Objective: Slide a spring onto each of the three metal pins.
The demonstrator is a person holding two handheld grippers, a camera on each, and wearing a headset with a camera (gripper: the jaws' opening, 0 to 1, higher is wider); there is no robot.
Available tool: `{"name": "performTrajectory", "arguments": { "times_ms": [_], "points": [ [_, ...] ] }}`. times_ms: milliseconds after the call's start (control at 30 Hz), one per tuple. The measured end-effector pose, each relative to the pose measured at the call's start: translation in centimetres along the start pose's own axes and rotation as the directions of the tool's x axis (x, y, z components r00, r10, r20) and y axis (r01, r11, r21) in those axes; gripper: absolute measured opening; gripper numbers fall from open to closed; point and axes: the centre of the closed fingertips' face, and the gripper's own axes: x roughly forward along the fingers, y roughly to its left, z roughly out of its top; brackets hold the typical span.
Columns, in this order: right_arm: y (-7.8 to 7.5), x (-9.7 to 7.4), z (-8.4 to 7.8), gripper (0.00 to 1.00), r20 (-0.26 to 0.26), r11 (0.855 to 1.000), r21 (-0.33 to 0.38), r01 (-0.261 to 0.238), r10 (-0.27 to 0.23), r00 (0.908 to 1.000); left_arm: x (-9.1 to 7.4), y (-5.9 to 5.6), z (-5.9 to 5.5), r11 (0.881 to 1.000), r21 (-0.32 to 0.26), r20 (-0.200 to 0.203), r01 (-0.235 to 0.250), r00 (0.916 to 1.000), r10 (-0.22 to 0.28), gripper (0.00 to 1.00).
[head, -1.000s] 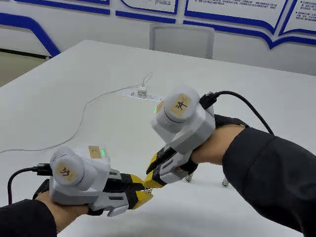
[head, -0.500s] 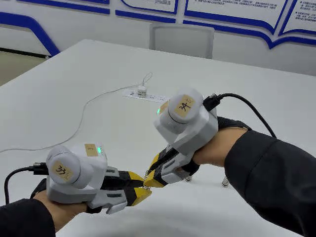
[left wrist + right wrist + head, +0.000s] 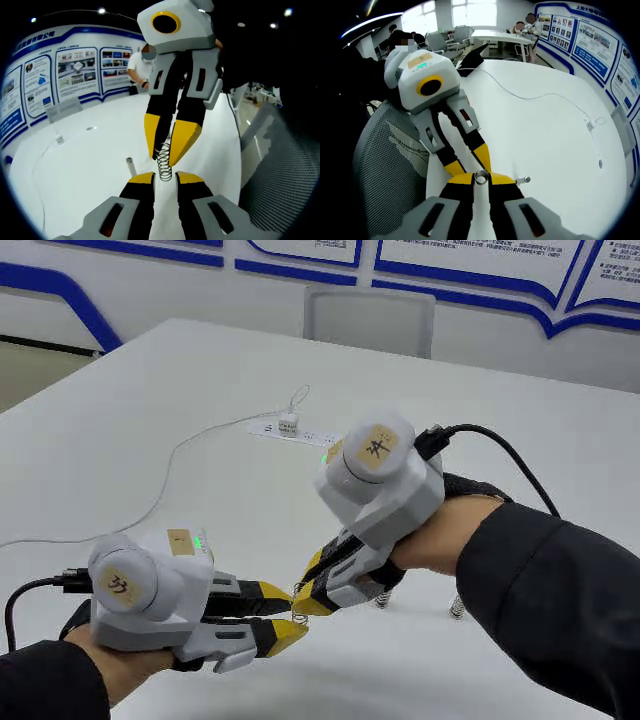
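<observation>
1. Pinching the spring [image 3: 164, 167] by its upper coils with the jaws of the right gripper [image 3: 167, 150], pressed in on it from both sides. Seen end-on as a small ring right at those tips in the right gripper view.
2. Running lengthwise straight out from the right jaws toward the left gripper [image 3: 165, 178], with the free end reaching the gap between the left jaws. Standing apart by roughly the spring's width there; cannot tell whether touching or gripping it.
3. Carried by the right side, then. Likely next: lining that long axis up with a pin [image 3: 131, 166], upright on the desk [image 3: 75, 165], just off to the left of the left jaws and apart from the spring.
4. Against a second ago in the head view: left gripper body drawn slightly outward and lower, right gripper body nudged slightly rightward, tips meeting at almost the same spot.
</observation>
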Motion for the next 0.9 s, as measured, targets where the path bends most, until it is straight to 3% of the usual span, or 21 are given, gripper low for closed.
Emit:
{"name": "performTrajectory", "arguments": {
  "times_ms": [467, 900],
  "points": [
    [-2.2, -1.5, 0.1, 0.12, 0.028, 0.998, 0.032, 0.06, -0.061, 0.9977, -2.1, 1.8, -0.2, 0.996, -0.031, 0.014, -0.082, 0.9965, 0.082, 0.3],
    [-5.2, -2.4, 0.4, 0.12, 0.058, 0.988, 0.059, 0.141, -0.145, 0.9878, -3.5, 1.9, -0.3, 0.99, -0.07, 0.031, -0.119, 0.9921, 0.122, 0.47]
  ]
}}
